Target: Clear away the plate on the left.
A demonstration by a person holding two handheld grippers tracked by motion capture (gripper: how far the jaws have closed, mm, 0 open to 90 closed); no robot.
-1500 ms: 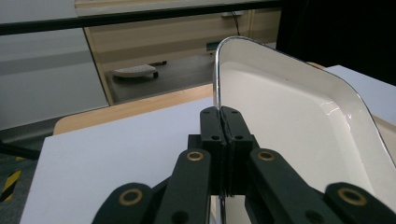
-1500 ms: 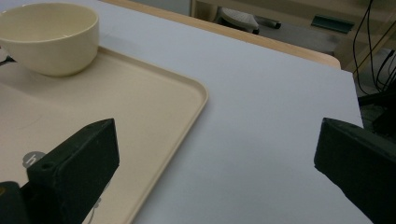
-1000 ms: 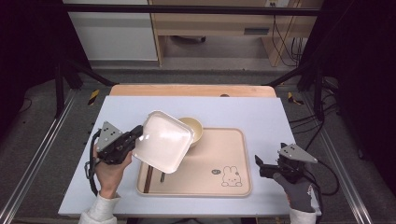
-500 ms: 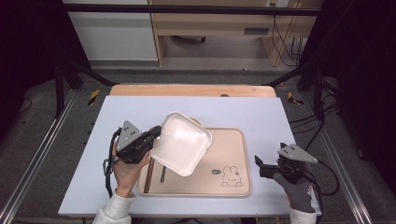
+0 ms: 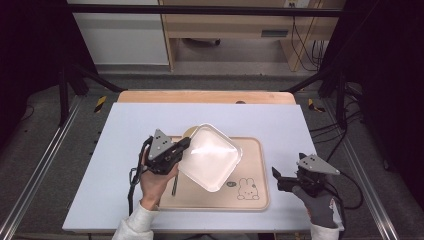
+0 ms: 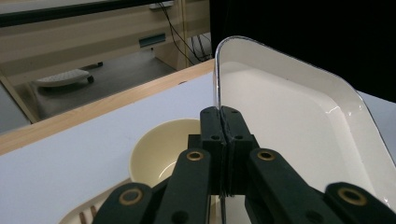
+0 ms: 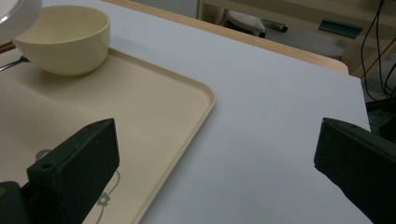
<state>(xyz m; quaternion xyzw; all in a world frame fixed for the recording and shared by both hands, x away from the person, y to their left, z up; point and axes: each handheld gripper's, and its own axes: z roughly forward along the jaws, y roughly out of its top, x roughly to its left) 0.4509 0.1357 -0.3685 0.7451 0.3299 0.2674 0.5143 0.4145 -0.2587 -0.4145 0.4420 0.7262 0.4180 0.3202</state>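
Pale blue table top (image 5: 125, 150) with a wooden strip along its far edge; dark floor, metal rails and a wooden bench beyond.

Tray (image 5: 252, 192): beige, rounded corners, a rabbit drawing near its front right corner. Lies flat on the table, between the two grippers.

Dish (image 5: 210, 156): white, square with rounded corners, shallow. Held off the tray and tilted, its hollow side facing up and to the right in the high view. In the left gripper view its rim (image 6: 216, 79) rises straight out of the closed fingertips.

Left gripper (image 5: 184, 145): held in a bare hand (image 5: 152, 182), white sleeve at the wrist. Fingers (image 6: 236, 140) pressed together on the dish's rim, one on each face of the wall.

Bowl (image 6: 161, 151): cream, round, upright, on the tray's far left part. It sits just beyond and below the left fingers, partly under the dish. From the right gripper view it stands well ahead and to the left (image 7: 65, 39).

Utensil (image 5: 174, 186): dark, slim handle on the tray, just below the left gripper; its kind cannot be told.

Right gripper (image 5: 276, 176): held in a grey-gloved hand (image 5: 320, 205), over bare table just right of the tray. Fingers (image 7: 74, 163) wide apart, nothing between them; the tray's right edge runs past the left finger.
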